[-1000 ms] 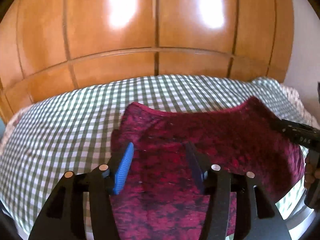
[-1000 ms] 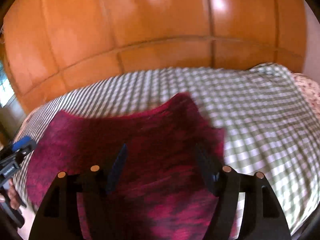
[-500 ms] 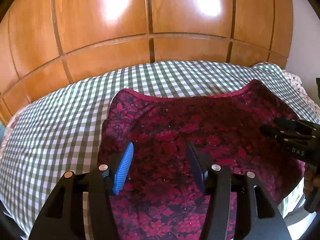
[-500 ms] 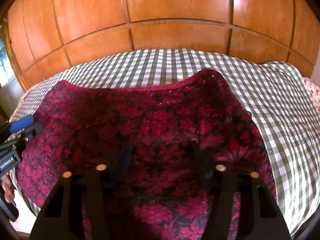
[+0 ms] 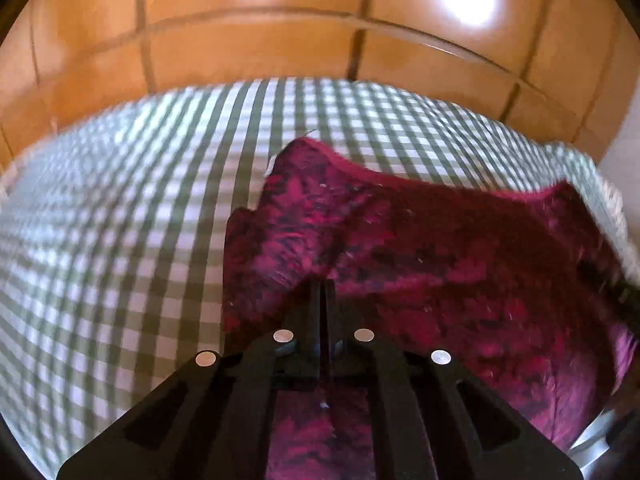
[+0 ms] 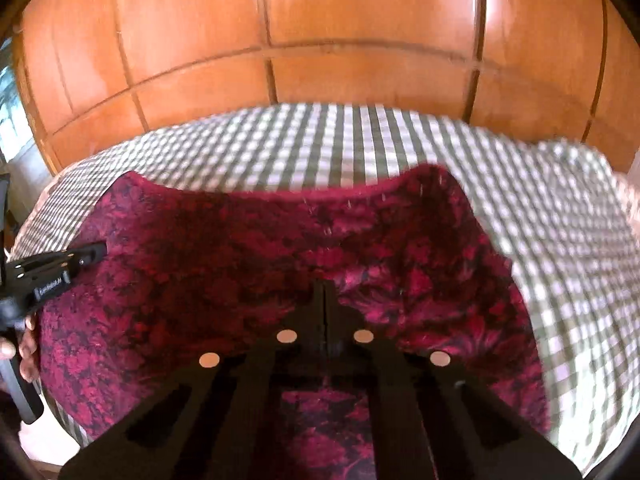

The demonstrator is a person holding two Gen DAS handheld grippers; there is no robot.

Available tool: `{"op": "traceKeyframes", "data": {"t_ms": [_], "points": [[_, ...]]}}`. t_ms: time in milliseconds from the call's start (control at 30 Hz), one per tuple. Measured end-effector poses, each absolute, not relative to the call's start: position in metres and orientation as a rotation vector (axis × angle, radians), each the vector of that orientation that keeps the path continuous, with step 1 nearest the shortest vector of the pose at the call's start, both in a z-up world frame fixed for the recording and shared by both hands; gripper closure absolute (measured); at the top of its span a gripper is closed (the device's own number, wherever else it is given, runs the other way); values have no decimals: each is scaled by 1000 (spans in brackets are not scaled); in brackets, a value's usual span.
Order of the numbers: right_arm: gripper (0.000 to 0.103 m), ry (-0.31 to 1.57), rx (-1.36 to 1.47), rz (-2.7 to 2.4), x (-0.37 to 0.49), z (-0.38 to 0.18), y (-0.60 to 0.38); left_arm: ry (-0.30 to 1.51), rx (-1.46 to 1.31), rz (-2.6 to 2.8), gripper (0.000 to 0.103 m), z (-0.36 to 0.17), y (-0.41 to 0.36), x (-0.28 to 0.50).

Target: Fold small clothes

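A dark red floral garment (image 5: 440, 264) lies spread on a green-and-white checked bed cover (image 5: 120, 220). It also shows in the right wrist view (image 6: 240, 280). My left gripper (image 5: 323, 286) is shut on the garment's near left part, and the cloth rises in a ridge at its fingertips. My right gripper (image 6: 324, 286) is shut on the garment's near right part. The left gripper also shows at the left edge of the right wrist view (image 6: 52, 268), with the person's hand below it. The garment's near edge is hidden under the grippers.
A glossy wooden panelled headboard (image 6: 320, 40) stands behind the bed. The checked cover (image 6: 560, 260) stretches to the right of the garment. A pale patterned fabric (image 5: 616, 216) lies at the bed's far right edge.
Both grippers were open over the garment half a second ago and are now shut on it. The cloth has bunched up at the left gripper's fingertips. Both views are blurred by motion.
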State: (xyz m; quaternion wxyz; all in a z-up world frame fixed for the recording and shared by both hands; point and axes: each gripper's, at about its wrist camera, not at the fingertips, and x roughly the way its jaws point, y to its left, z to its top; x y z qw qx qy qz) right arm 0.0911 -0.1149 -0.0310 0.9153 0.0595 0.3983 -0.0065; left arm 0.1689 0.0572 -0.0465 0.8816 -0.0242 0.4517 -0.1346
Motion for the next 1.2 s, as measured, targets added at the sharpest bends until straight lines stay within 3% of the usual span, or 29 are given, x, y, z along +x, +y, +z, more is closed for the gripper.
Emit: {"op": "traceKeyframes", "data": {"t_ms": [400, 867, 1000, 1067, 1100, 1133, 1167, 1200], "points": [[101, 778, 230, 2, 83, -33, -123, 886, -148, -277, 100, -17, 80, 189], [100, 780, 264, 13, 86, -38, -124, 956, -45, -158, 100, -73, 67, 237], [99, 787, 282, 17, 85, -37, -127, 953, -71, -157, 100, -64, 68, 235], [94, 786, 299, 33, 83, -35, -131, 945, -112, -166, 100, -55, 77, 228], [81, 779, 315, 51, 80, -33, -132, 937, -120, -167, 100, -50, 79, 223], [59, 771, 334, 77, 78, -31, -133, 918, -115, -166, 100, -42, 80, 212], [50, 759, 349, 100, 75, -28, -132, 903, -104, -159, 99, -38, 79, 206], [36, 739, 341, 103, 70, -22, -130, 885, -84, -147, 87, -34, 78, 198]]}}
